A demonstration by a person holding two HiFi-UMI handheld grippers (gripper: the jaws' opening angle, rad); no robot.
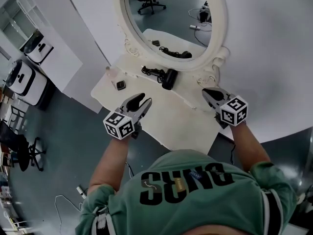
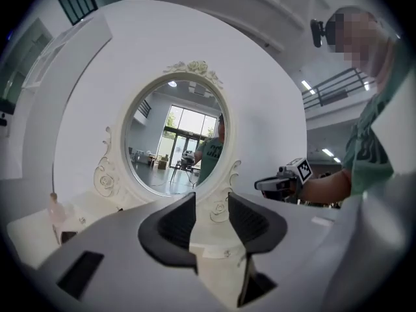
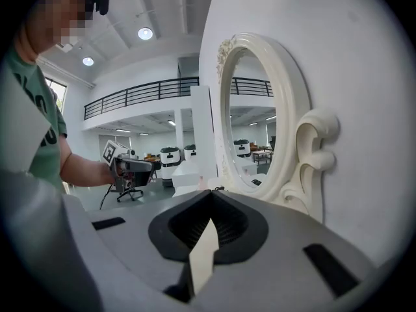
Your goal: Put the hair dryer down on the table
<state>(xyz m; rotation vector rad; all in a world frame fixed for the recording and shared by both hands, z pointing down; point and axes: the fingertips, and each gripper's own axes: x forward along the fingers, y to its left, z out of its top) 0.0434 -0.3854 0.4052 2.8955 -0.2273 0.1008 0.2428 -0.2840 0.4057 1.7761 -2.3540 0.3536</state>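
1 mirror (image 1: 215, 58), a cord (image 1: 152, 73) and a bottle (image 1: 111, 73) crowd the table's (image 1: 181, 124) back edge. Dryer (image 1: 169, 78) lies there, ahead between left gripper (image 1: 145, 100), half open and empty, and right gripper (image 1: 205, 91), closed, empty.

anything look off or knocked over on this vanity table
Nothing stands out. The hair dryer lies on the table by the mirror, its cord bunched loosely beside it. Nothing looks spilled or broken.

Hair dryer (image 1: 169, 79): black plastic, matt. Table (image 1: 181, 126): smooth cream paint. Mirror frame (image 1: 218, 57): carved, glossy cream.
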